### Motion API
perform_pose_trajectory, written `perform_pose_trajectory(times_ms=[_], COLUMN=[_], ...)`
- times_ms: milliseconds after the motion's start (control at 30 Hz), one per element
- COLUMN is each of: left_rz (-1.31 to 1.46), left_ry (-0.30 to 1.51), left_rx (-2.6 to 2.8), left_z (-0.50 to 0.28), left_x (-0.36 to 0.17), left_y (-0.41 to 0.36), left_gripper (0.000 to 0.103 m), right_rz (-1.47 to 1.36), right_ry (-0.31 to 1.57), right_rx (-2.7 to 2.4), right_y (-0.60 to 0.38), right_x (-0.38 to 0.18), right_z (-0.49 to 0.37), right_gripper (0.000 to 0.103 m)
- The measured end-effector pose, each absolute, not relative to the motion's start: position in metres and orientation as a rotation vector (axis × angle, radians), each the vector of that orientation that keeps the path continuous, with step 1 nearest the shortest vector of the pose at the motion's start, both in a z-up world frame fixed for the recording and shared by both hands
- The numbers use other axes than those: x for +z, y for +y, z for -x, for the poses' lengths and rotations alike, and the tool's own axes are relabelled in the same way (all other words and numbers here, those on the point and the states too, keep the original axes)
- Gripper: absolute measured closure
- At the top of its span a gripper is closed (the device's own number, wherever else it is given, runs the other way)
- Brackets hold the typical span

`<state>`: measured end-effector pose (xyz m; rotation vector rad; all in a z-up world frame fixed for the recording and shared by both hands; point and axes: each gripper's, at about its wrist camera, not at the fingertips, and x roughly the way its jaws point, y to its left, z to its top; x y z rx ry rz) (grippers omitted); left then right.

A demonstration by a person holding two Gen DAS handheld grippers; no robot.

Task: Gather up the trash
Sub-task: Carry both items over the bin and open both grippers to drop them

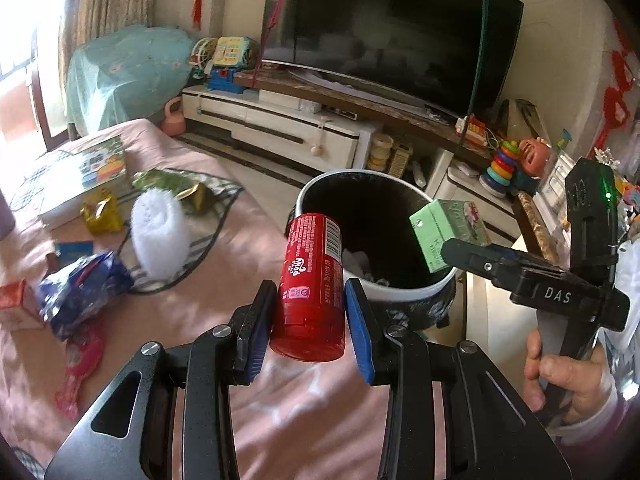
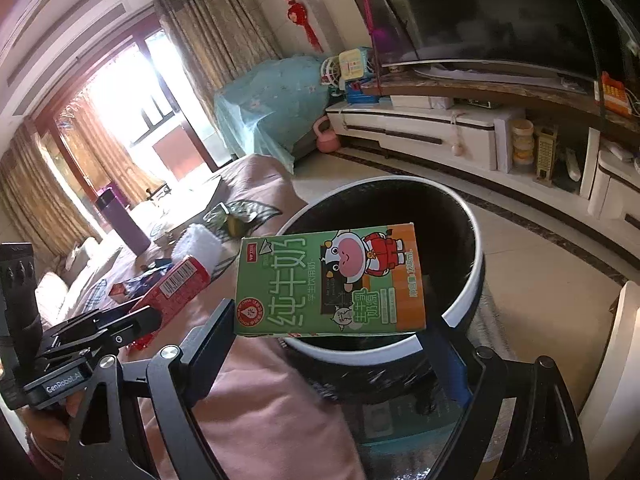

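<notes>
My left gripper (image 1: 310, 292) is shut on a red can (image 1: 312, 264), its blue pads pressing both sides. The can stands just before the near rim of a black trash bin with a white rim (image 1: 400, 291). White scraps lie inside the bin. At the right of the left wrist view, a hand holds my right gripper (image 1: 456, 246), which is shut on a green milk carton (image 1: 444, 228) above the bin's right edge. In the right wrist view the carton (image 2: 328, 280) spans my right gripper (image 2: 328, 320) over the bin (image 2: 464, 304). The left gripper (image 2: 156, 312) and can (image 2: 176, 284) show at the left.
On the pink-covered table lie a blue wrapper (image 1: 84, 288), a gold wrapper (image 1: 100, 212), a green wrapper (image 1: 168, 182), a white fluffy brush (image 1: 160, 232), a picture book (image 1: 80, 180) and a small red carton (image 1: 16, 304). A white TV stand (image 1: 280, 120) runs behind the bin.
</notes>
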<state>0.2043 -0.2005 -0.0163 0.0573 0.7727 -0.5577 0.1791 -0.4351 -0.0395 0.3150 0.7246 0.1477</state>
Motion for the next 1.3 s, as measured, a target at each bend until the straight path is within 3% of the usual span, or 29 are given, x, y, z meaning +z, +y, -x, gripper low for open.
perform_pose_trajectory(times_ms=[1000,1067,1133,1300], left_rz=[-0.078,-0.071,-0.054,-0.046], left_ry=[0.846,0.859,0.862,0.847], left_rx=[-0.605,-0.598,-0.599,-0.577], left_z=[-0.254,-0.256,-0.257,-0.252], left_x=[-0.029,-0.030,-0.029,-0.026], left_y=[-0.269,-0.268,-0.266,-0.252], left_gripper=[0.068,0.064,0.047,0.046], right_rz=[-0.294,-0.295,-0.309,-0.323], right_ry=[0.801,0.804,0.808,0.809], right_rx=[0.162,0.175,0.184,0.176], right_y=[-0.475,-0.475,-0.477,-0.480], right_x=[-0.049,-0.048,-0.048,-0.050], right_z=[-0.221,-0.224,-0.225,-0.223], right_gripper=[0.014,0.013,0.013,0.012])
